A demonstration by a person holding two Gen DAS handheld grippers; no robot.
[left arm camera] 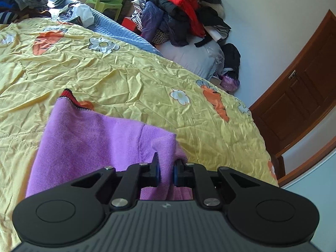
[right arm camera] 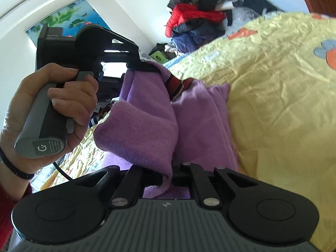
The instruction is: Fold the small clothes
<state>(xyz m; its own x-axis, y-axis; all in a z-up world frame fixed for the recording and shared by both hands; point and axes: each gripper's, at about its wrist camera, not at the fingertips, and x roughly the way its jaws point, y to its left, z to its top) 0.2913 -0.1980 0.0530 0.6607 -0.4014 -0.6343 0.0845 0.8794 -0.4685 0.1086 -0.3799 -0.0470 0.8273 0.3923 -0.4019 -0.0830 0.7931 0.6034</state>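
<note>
Purple top (left arm camera: 90, 138) is off the bed, hanging between both grippers over the yellow quilt (left arm camera: 147, 79), toward its near edge; red-and-black trim (right arm camera: 175, 85) shows at one end. Left gripper (left arm camera: 166, 169) is clenched on a bunched edge of the knit, blue pads (left arm camera: 158, 173) pressing fabric from both sides. Right gripper (right arm camera: 170, 175) has a fold of the same top running into its jaws; looks pinched, but cloth covers the tips, so grip depth is a guess. In the right view a hand (right arm camera: 52, 107) holds the left gripper's handle, its fingers on the top near the trim. Judgement: this is the carry/lay-down phase. To do it well: keep both pinches level, pull the held edge taut, lower so the hanging part lands flat on the quilt first, then release. Risk: sagging middle lands creased. Unclear: garment type, sleeves, its lower edge (cut off behind gripper bodies), whether any part touches the quilt. Clothes pile (left arm camera: 180, 10) beyond the far edge is irrelevant.
</note>
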